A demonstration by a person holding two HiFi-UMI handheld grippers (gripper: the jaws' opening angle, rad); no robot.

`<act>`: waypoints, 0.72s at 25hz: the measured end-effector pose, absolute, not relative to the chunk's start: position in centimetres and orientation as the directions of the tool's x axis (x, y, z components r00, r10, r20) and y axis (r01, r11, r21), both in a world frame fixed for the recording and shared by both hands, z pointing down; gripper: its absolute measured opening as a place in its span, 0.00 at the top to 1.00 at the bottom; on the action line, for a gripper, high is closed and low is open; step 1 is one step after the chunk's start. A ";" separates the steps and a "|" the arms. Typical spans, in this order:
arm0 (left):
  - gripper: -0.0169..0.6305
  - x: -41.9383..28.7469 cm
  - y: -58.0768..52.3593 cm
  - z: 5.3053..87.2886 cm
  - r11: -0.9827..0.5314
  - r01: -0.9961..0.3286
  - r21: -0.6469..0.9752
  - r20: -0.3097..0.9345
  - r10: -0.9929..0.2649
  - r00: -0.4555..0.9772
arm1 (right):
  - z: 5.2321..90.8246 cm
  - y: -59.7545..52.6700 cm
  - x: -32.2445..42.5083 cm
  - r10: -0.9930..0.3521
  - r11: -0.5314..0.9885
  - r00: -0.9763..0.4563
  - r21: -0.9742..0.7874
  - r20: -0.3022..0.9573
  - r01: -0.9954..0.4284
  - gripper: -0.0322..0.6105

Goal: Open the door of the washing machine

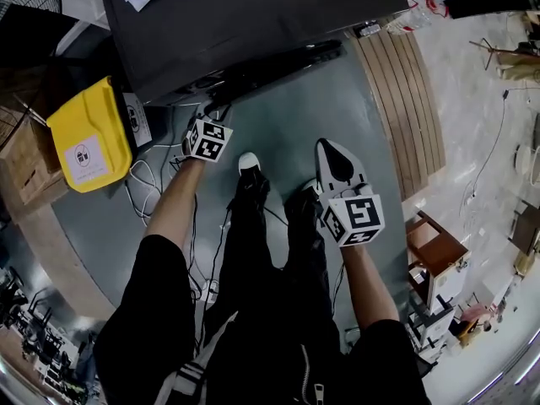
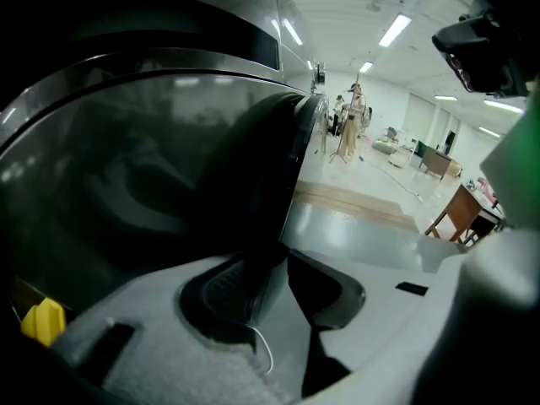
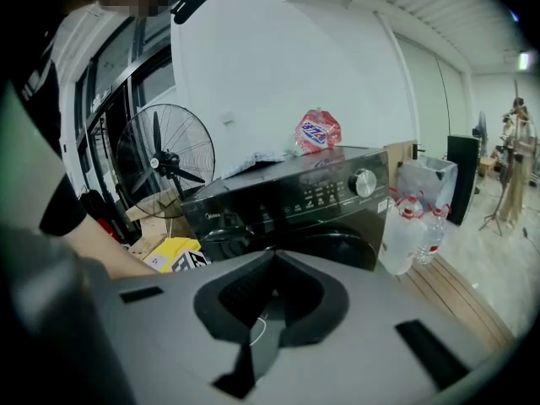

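The black washing machine (image 1: 253, 15) stands in front of me, and in the right gripper view its control panel and dial (image 3: 312, 201) face me. Its round glass door (image 2: 152, 167) fills the left gripper view, with the rim running down between the pads. My left gripper (image 2: 270, 285) is shut on that door rim; from the head view its marker cube (image 1: 208, 139) sits right at the machine's front. My right gripper (image 1: 325, 148) hangs apart from the machine over the floor, shut with nothing in it (image 3: 272, 298).
A yellow container (image 1: 89, 137) and a cardboard box (image 1: 25, 167) sit left of the machine, with cables (image 1: 152, 184) on the floor. Wooden planks (image 1: 405, 108) and water bottles (image 3: 405, 226) lie to its right. A fan (image 3: 164, 159) stands behind. My shoes (image 1: 249, 171) are near the door.
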State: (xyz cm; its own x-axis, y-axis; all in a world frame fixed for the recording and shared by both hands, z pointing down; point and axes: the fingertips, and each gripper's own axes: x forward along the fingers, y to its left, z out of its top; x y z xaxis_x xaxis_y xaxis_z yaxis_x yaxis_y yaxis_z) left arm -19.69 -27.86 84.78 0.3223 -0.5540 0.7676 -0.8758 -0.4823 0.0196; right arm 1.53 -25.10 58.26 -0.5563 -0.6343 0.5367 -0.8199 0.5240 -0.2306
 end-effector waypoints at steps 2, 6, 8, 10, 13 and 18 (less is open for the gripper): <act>0.78 -19.6 -27.9 84.8 -0.487 -0.873 0.018 0.776 -0.544 0.319 | 58.5 -24.9 2.1 -0.630 0.527 -0.559 -0.233 0.539 -0.818 0.95; 0.80 -17.8 -25.7 85.0 -0.544 -0.838 0.041 0.790 -0.496 0.360 | 58.8 -24.4 3.1 -0.620 0.527 -0.566 -0.245 0.543 -0.814 0.95; 0.81 -16.3 -24.4 85.1 -0.549 -0.834 0.059 0.779 -0.497 0.382 | 58.9 -24.4 3.4 -0.616 0.532 -0.570 -0.246 0.544 -0.810 0.95; 0.82 -15.1 -23.1 85.0 -0.529 -0.845 0.080 0.769 -0.506 0.390 | 58.8 -24.3 3.7 -0.613 0.537 -0.574 -0.247 0.543 -0.807 0.95; 0.82 -13.7 -21.6 85.0 -0.494 -0.864 0.100 0.764 -0.518 0.385 | 58.7 -23.9 4.5 -0.612 0.538 -0.578 -0.253 0.540 -0.804 0.95; 0.82 -12.0 -20.0 85.0 -0.433 -0.893 0.121 0.770 -0.527 0.360 | 58.6 -22.9 6.4 -0.618 0.530 -0.581 -0.265 0.530 -0.806 0.95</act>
